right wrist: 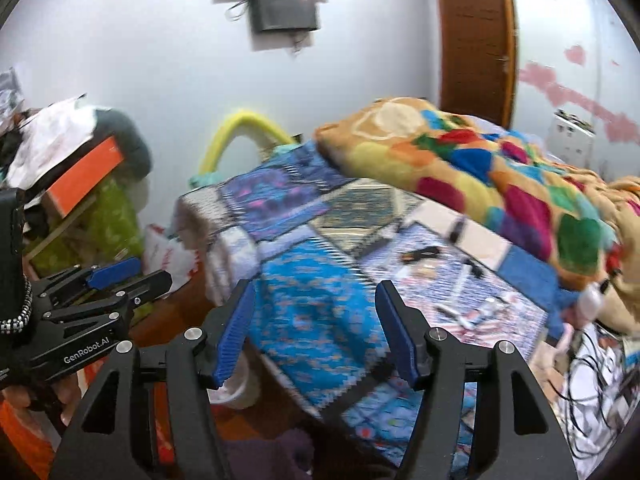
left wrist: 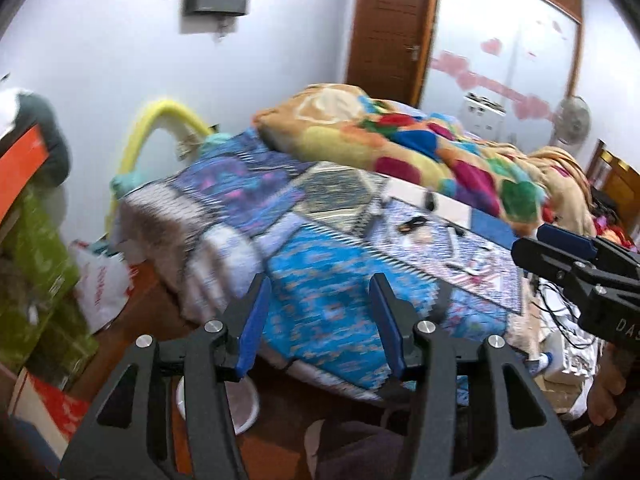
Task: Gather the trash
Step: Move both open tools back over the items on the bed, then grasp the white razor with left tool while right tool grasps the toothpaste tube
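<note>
Small scraps lie scattered on the patterned blue bed sheet (left wrist: 240, 184): a black-and-orange scrap (left wrist: 412, 224) (right wrist: 420, 255) and thin white and dark bits (right wrist: 468, 320). The blur hides what they are. My left gripper (left wrist: 319, 284) hangs open in front of the bed's near corner with nothing between its blue pads. My right gripper (right wrist: 315, 288) is open too, likewise empty, over the same corner. Each gripper shows in the other's view: the right one (left wrist: 560, 248) at the right edge, the left one (right wrist: 132, 272) at the left. A white round tub (left wrist: 244, 404) (right wrist: 236, 392) sits on the floor below the bed corner.
A bright multicoloured blanket (left wrist: 400, 136) covers the far half of the bed. Boxes and a green bundle (left wrist: 36, 260) pile up at the left, beside a white plastic bag (left wrist: 100, 284). Tangled cables (right wrist: 592, 380) lie at the right. A wooden door (left wrist: 388, 28) is behind the bed.
</note>
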A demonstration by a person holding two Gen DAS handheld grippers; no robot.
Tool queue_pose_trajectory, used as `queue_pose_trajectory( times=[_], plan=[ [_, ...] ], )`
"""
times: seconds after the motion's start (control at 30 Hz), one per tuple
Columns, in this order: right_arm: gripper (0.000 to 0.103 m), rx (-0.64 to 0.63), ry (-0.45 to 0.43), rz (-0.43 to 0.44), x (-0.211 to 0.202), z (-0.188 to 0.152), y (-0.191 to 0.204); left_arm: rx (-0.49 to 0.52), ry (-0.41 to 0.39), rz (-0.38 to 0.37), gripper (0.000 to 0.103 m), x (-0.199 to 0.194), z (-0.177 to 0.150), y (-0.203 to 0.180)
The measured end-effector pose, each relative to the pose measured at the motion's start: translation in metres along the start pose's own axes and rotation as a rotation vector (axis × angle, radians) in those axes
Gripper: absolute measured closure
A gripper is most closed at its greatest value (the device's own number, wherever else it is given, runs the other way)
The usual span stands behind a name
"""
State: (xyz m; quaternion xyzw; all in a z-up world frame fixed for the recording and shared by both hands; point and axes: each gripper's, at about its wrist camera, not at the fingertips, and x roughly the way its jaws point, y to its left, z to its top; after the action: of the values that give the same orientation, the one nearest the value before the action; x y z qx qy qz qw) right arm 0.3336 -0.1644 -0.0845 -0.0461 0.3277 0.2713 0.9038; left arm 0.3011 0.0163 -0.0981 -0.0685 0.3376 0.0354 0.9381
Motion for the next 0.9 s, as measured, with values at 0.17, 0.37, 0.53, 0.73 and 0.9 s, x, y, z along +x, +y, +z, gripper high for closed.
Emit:
queue_pose_trajectory(
  times=[0.17, 0.37, 0.53, 0.73, 0.9],
  plan=[
    [0.044, 0.075, 0.000, -0.066, -0.008, -0.009, -0.047, 0.047, 0.031, -0.095, 0.051, 0.033, 0.010, -0.046],
    [0.044, 0.153, 0.033, -0.154, 0.002, -0.022, -0.105, 0.096, 0.084, -0.157, 0.051, 0.084, 0.018, -0.096],
    [0.044, 0.229, 0.078, -0.164, 0.020, -0.033, -0.148, 0.125, 0.140, -0.180, 0.051, 0.130, 0.015, -0.122],
    [0.044, 0.337, 0.127, -0.182, 0.060, -0.040, -0.198, 0.144, 0.208, -0.197, 0.051, 0.180, 0.011, -0.138],
    [0.045, 0.442, 0.135, -0.170, 0.093, -0.042, -0.234, 0.150, 0.242, -0.211, 0.051, 0.212, 0.009, -0.146]
  ],
)
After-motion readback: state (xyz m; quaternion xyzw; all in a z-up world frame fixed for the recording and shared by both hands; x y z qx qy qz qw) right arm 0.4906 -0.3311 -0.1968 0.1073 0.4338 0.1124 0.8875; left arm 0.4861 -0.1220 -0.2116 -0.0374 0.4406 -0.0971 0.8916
